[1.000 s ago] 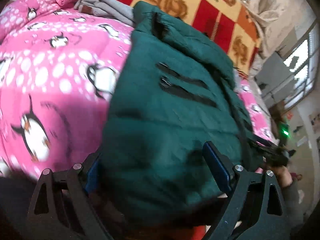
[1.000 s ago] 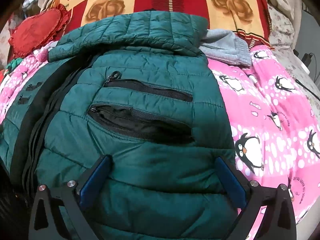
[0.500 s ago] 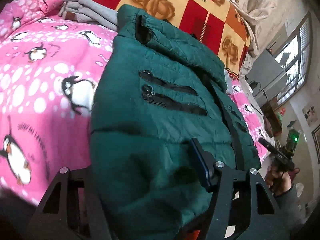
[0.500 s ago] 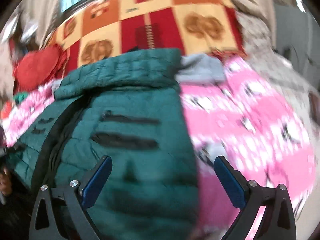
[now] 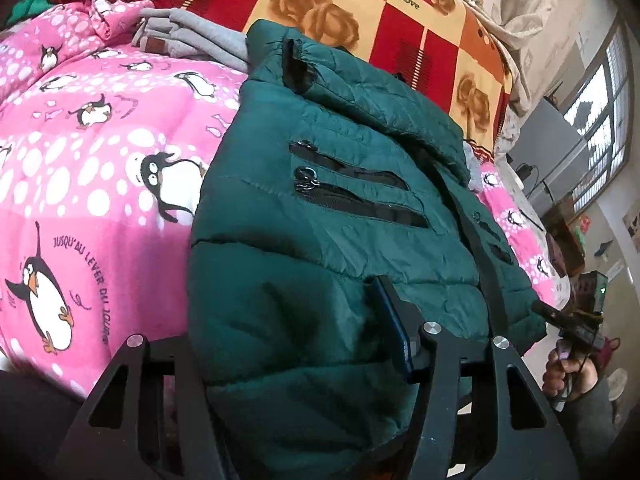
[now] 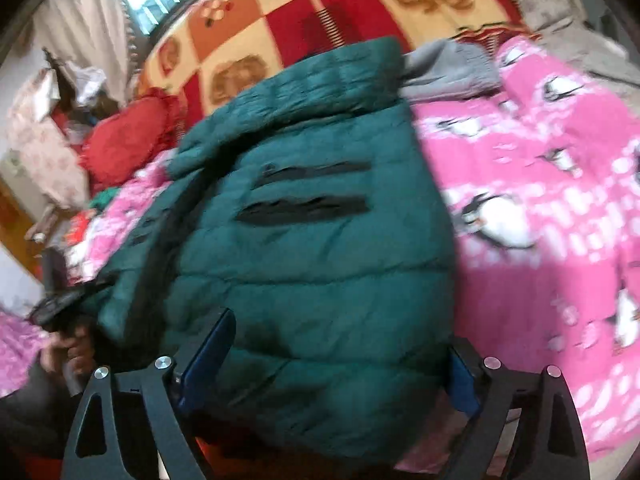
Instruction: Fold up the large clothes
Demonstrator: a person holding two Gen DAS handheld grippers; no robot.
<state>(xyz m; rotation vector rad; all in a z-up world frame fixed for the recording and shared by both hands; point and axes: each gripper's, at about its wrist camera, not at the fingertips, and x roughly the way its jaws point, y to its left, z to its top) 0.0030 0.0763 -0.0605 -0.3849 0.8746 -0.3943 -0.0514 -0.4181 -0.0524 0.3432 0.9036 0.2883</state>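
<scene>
Green quilted puffer jacket (image 5: 328,240), crinkled nylon

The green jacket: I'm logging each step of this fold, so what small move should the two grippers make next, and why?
Probably close the right gripper on the hem. The green jacket lies flat on the pink penguin blanket, its hem bulging between both pairs of fingers. The left gripper looks narrowed onto the fabric; the right's fingers stand wide apart around it. With both gripping, the hem could be lifted toward the collar.
</scene>
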